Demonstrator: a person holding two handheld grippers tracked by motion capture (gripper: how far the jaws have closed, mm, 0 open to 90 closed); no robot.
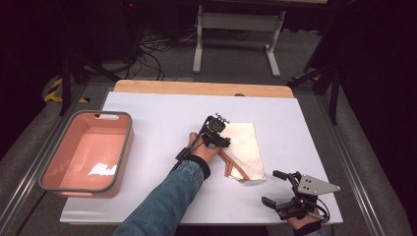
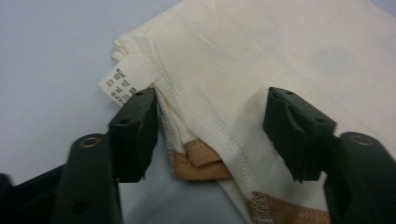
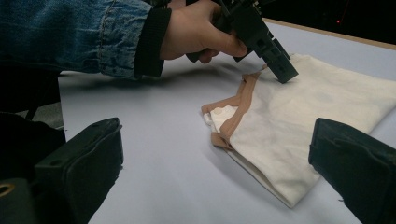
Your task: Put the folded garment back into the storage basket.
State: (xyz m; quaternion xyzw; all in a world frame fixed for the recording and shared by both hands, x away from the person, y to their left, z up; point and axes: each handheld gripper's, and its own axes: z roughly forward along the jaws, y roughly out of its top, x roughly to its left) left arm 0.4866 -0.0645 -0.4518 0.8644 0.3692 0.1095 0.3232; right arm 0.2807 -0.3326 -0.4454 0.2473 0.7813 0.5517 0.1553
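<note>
A: Where is the folded cloth (image 1: 247, 147)?

B: It lies flat on the white table (image 1: 162, 123), a little right of the middle. It is cream with a tan band along its left edge, and a small label (image 2: 122, 83) sticks out at one corner.

A: And the left gripper (image 2: 210, 135)?

B: It is down at the cloth's left edge. Its jaws stand wide apart, one on either side of the hem, and they have hold of nothing. The hand (image 3: 196, 32) in a denim sleeve (image 1: 167, 201) grips it from behind.

A: The right gripper (image 1: 281, 189)?

B: It sits at the near right corner of the table, apart from the cloth, jaws spread wide with nothing between them.

A: Anything else?

B: A pink tub (image 1: 54, 162) with a grey rim sits at the left side of the table, well apart from the cloth.
</note>
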